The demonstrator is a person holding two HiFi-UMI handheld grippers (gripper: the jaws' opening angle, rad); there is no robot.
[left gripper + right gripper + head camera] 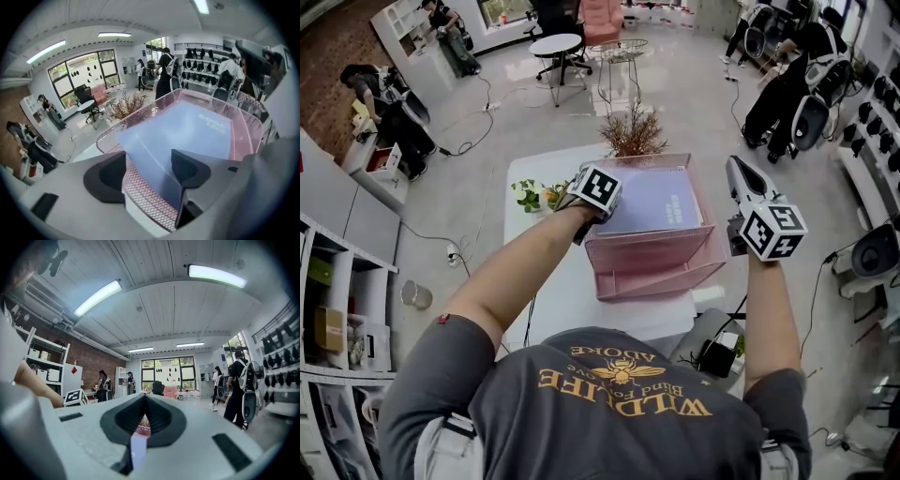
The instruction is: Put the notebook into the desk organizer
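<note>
Left gripper (149, 171) is sitting with jaws apart, straddling the near corner of the lavender notebook (187, 131), pads not clamping. Notebook is lying tilted inside the pink mesh desk organizer (661, 262), its corner resting near the rim. Right gripper (144, 416) is hovering closed beside the organizer, holding nothing. Risk: if the left is backing out skewed, a pad is probably catching the cover and dragging the notebook out, or shoving the unbraced organizer across the white table (572, 291).
</note>
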